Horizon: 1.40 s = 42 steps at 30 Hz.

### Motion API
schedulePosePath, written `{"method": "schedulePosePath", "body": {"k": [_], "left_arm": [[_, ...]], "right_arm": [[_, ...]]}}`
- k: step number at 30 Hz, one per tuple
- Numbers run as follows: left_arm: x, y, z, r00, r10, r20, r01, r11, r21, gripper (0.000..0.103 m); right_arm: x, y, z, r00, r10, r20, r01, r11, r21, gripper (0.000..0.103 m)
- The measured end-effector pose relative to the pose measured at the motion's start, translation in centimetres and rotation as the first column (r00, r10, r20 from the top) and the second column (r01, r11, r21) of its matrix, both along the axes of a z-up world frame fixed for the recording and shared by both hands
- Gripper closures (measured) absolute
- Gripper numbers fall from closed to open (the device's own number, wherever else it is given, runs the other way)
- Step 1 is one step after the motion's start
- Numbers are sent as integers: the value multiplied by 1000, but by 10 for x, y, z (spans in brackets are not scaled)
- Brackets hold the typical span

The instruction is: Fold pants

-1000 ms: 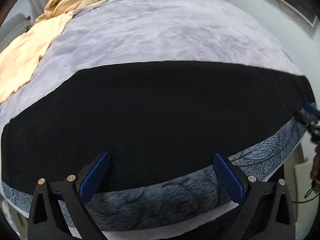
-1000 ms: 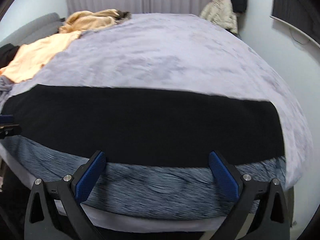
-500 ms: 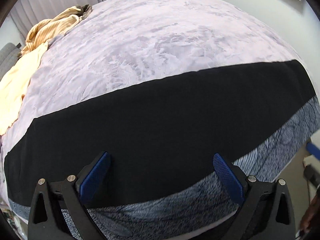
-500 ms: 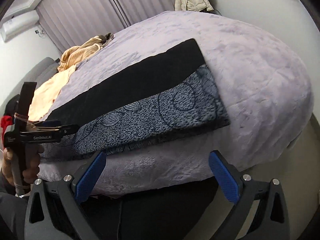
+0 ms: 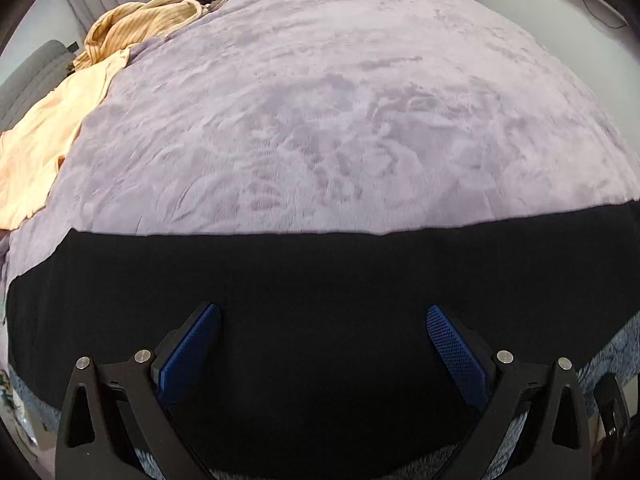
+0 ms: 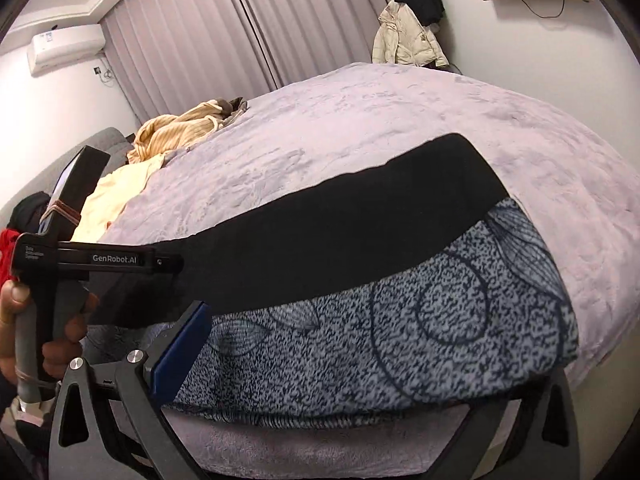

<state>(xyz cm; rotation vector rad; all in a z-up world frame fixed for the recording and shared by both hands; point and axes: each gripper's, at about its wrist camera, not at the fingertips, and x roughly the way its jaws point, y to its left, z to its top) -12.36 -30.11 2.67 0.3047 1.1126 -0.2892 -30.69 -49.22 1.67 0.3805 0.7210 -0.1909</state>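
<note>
Black pants point(image 5: 320, 280) lie flat in a long strip along the near edge of the bed, on top of a blue-grey patterned cloth point(image 6: 420, 328). My left gripper point(image 5: 322, 348) hovers open just over the black fabric, with nothing between its blue pads point(image 5: 188, 352). The right wrist view shows the pants point(image 6: 340, 232) running from left to the right end. My right gripper point(image 6: 320, 364) stands open at the bed's edge. Its left pad point(image 6: 182, 350) shows, but the patterned cloth hides the right one. A hand point(image 6: 36, 332) holds the left gripper point(image 6: 168, 262) at the strip's left end.
The lavender bedspread point(image 5: 340, 100) stretches wide beyond the pants. Peach and yellow garments point(image 5: 60, 120) are heaped at the far left. A cream jacket point(image 6: 408, 40) hangs by the curtains point(image 6: 220, 32). Something red and black point(image 6: 12, 240) sits on the grey sofa at left.
My right gripper has come in close to the bed edge, and the patterned cloth now covers its right pad. The left view has levelled out, with the black pants nearer under the open fingers.
</note>
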Motion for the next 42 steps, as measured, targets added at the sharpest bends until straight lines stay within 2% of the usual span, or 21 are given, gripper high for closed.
{"method": "schedulePosePath", "body": {"k": [3,7,10,12,13,14,15,16,17,21,23,25,29,32,35,40,42], "left_arm": [[-40,4,2,997,-62,-39,62,998,19,0],[-48,20,-2,990,-70,-122,73,997,16,0],[-60,12,-12,993,-102,-60,107,991,77,0],[-56,8,-17,994,-85,-61,90,993,77,0],[-55,6,-16,995,-81,-60,86,994,72,0],[-54,6,-16,995,-81,-57,84,994,66,0],[-54,6,-16,995,-83,-53,86,995,58,0],[-57,6,-16,995,-87,-46,90,995,51,0],[-57,6,-16,995,-94,-36,96,994,47,0],[-62,12,-10,994,-97,-42,97,995,0,0],[-54,18,0,996,-77,-46,75,996,-54,0],[-48,16,5,997,-67,-44,64,996,-64,0],[-36,3,-9,996,-82,-20,82,996,-36,0],[-32,0,-11,996,-85,-18,84,995,-46,0],[-29,1,-11,995,-102,-10,101,993,-60,0],[-16,19,0,990,-138,-23,135,985,-110,0],[-8,37,14,992,-126,-14,122,979,-162,0]], "right_arm": [[-11,3,1,1000,16,-5,-16,1000,-12,0],[-17,5,-2,1000,17,2,-17,1000,-9,0],[-11,3,-3,1000,10,19,-10,1000,13,0],[-5,3,-6,1000,9,20,-9,1000,16,1],[-3,3,-4,1000,5,19,-5,1000,9,8],[-3,3,-1,1000,-4,16,4,1000,1,31],[-2,2,2,1000,-14,12,14,1000,1,45],[-1,-2,4,1000,-13,15,13,1000,25,65],[0,-7,6,1000,-9,25,8,998,55,73],[19,-19,-3,1000,13,4,-13,993,120,75],[23,-30,-10,999,-9,37,1,980,197,71],[24,-32,-12,999,-22,46,12,978,209,72],[23,-14,9,998,-20,53,12,989,149,86],[24,10,40,998,23,59,-25,999,28,87],[32,39,66,996,74,50,-68,992,-111,87],[45,72,99,992,112,56,-98,972,-212,87],[50,87,114,992,113,57,-95,961,-259,87]]}}
